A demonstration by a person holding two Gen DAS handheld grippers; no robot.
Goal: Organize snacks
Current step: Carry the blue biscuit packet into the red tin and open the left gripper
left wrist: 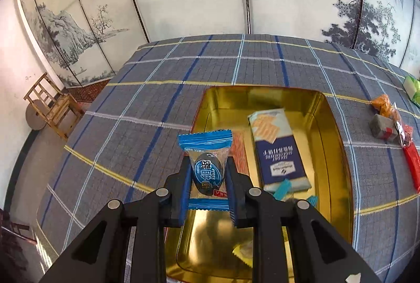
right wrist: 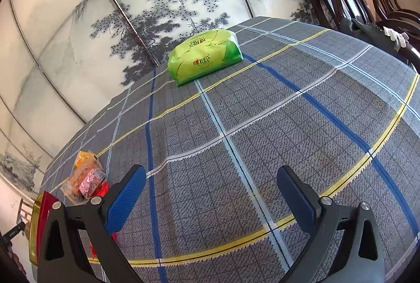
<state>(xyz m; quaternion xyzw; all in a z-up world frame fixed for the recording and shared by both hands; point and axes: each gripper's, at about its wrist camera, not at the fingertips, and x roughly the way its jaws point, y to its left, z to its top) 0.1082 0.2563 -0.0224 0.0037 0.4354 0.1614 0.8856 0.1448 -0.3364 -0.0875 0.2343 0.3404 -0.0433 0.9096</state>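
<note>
Left wrist view: the left gripper [left wrist: 207, 175] clamps a blue-wrapped candy [left wrist: 206, 169] by its bulged middle, held above the near-left part of the gold tin [left wrist: 330, 125]. Lower it over bare tin floor, clear of the biscuit packet [left wrist: 278, 149] (which already lies inside), then part the fingers. The candy's long axis runs along the fingers, crimped end pointing away. The right gripper [right wrist: 210, 193] hangs wide and empty over the tablecloth [right wrist: 262, 112]; remaining snacks [right wrist: 84, 178], probably jerky, lie left.
</note>
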